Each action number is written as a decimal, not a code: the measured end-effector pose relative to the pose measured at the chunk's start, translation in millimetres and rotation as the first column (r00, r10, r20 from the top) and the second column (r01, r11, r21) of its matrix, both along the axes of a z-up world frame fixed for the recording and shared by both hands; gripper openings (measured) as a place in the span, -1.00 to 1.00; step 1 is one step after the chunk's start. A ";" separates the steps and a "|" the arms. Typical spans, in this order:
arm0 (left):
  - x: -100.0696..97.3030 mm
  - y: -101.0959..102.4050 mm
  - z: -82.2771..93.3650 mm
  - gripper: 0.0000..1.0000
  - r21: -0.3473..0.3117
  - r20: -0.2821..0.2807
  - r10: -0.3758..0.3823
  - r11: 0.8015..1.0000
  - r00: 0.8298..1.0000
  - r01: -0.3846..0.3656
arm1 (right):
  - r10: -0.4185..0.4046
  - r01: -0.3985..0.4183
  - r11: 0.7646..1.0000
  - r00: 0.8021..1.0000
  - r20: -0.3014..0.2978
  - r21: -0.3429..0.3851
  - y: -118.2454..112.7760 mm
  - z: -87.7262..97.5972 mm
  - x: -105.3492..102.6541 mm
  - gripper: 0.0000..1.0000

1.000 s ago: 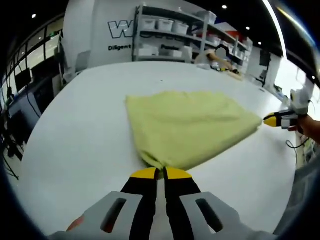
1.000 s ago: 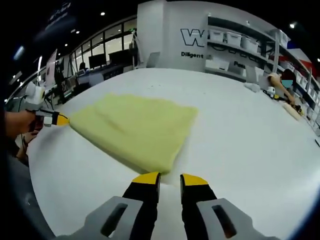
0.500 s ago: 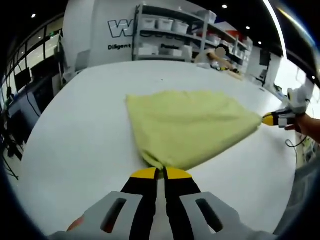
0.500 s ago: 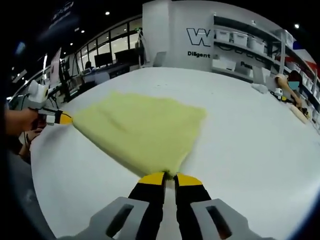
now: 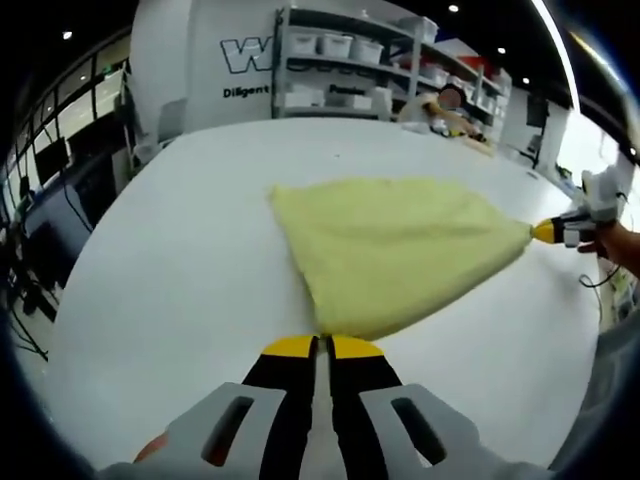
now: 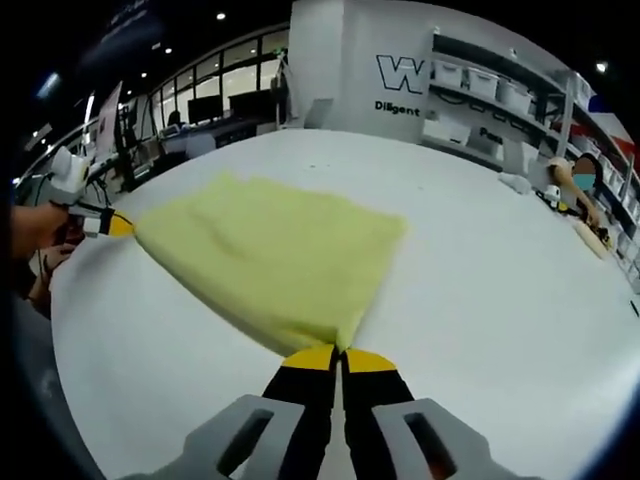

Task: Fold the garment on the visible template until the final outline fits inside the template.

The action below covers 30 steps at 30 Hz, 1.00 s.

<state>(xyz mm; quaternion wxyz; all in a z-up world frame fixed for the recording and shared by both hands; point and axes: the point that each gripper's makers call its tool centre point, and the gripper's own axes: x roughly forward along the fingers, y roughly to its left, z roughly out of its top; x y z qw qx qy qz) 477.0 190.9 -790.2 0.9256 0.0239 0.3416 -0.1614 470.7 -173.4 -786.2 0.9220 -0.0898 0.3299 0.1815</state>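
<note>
Right gripper view: tongs point(image 6: 340, 357) newly pinching garment point(image 6: 270, 255)

- My left gripper view sits low over the white bench point(image 5: 150, 270), looking along my jaws across it toward the shelves point(image 5: 345, 60) at the far wall.
- My right gripper view sits equally low and close, facing that same wall from the other side.
- Both views share the yellow garment point(image 5: 400, 250) and the bench; each sees the other gripper at its opposite corner.
</note>
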 end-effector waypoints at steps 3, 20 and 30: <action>-1.3 3.7 -0.1 -1.00 0.008 -0.001 0.005 1.000 1.000 -0.005 | -0.003 0.003 1.000 1.000 -0.001 -0.005 -0.5 -0.1 0.5 -1.00; 4.0 5.4 13.0 -0.84 -0.095 0.023 0.097 0.991 0.995 -0.094 | -0.002 0.002 1.000 1.000 -0.013 -0.020 -0.9 0.4 -0.1 -1.00; 6.9 -8.4 14.8 -0.71 -0.184 0.022 0.101 0.978 0.995 -0.095 | -0.004 0.004 1.000 1.000 -0.015 -0.020 0.3 1.2 0.9 -1.00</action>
